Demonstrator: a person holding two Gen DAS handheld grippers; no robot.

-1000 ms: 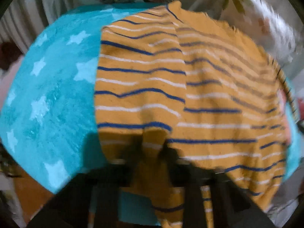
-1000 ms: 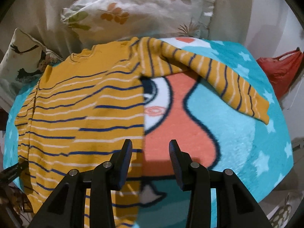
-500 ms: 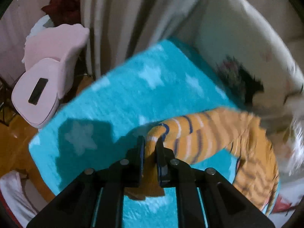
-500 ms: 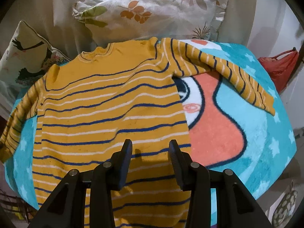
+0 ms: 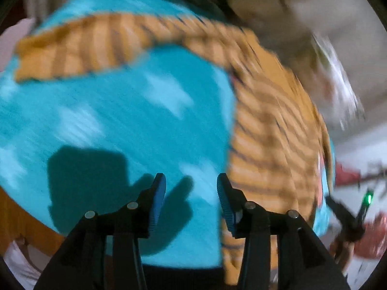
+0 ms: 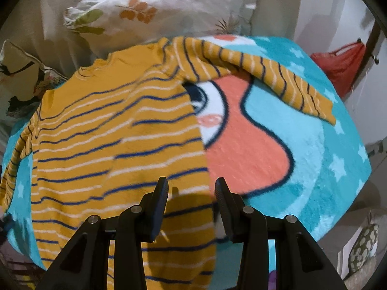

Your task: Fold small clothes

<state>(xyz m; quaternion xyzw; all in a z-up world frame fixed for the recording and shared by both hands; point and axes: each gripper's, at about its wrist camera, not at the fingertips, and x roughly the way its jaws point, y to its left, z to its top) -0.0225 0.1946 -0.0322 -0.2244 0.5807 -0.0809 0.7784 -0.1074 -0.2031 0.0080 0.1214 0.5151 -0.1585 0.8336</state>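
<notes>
Left wrist view is showing the left gripper (image 5: 191, 193) hanging with its jaws spread and empty over the teal star blanket (image 5: 121, 125), where half a second ago it was pinching the cuff of the striped sweater (image 5: 273, 145); the left sleeve (image 5: 92, 46) is now lying released, stretched outward across the blanket on the far side of the gripper, though motion blur is smearing every edge. From the right wrist view, the right gripper (image 6: 191, 193) is likewise hovering with jaws apart and gripping nothing, just above the sweater's lower right edge, with the garment's body lying flat on the blanket beyond it. Farther from that gripper, the right sleeve (image 6: 266, 77) is lying angled outward over the blanket's orange cartoon figure (image 6: 246, 149), and the floral pillows (image 6: 154, 7) are sitting past the neckline. With both sleeves laid out, the spreading step is looking complete and the folding itself is probably about to begin.
</notes>
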